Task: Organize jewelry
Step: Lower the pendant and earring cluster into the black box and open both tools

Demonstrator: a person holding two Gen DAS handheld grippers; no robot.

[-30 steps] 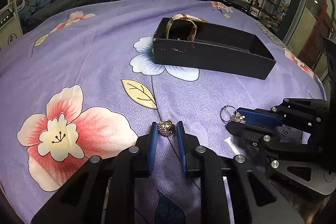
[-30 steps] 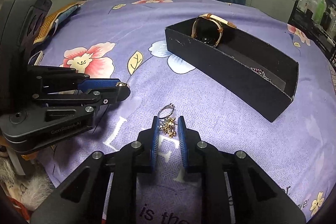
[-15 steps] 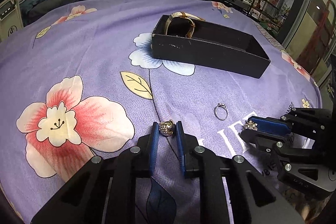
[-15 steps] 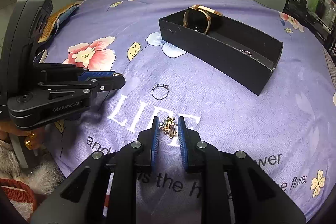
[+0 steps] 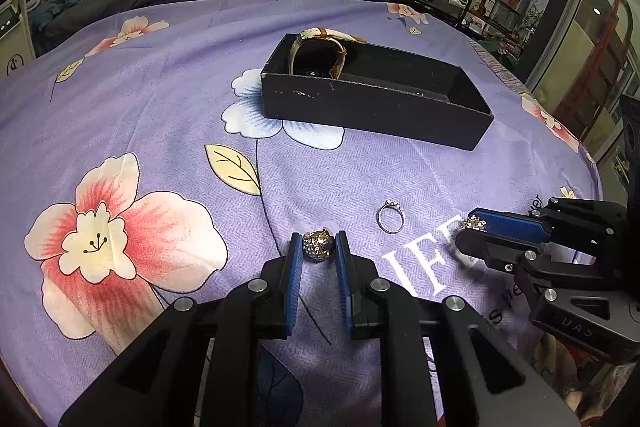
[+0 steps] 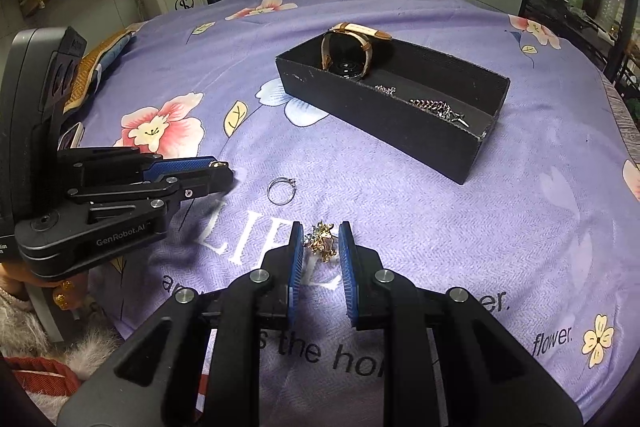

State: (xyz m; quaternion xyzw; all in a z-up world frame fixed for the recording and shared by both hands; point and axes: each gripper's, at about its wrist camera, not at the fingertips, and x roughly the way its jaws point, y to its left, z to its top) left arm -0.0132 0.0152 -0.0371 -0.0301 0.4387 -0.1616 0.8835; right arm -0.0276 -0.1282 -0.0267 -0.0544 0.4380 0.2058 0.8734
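Gold studded ring [image 5: 318, 245], glittery domed top, pinched

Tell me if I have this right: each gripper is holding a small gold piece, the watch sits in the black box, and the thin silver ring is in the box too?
Not quite. The thin silver ring lies on the purple cloth, outside the black box, as the right wrist view shows. The rest holds: the left gripper and right gripper each hold a small gold piece, and the watch sits in the box.
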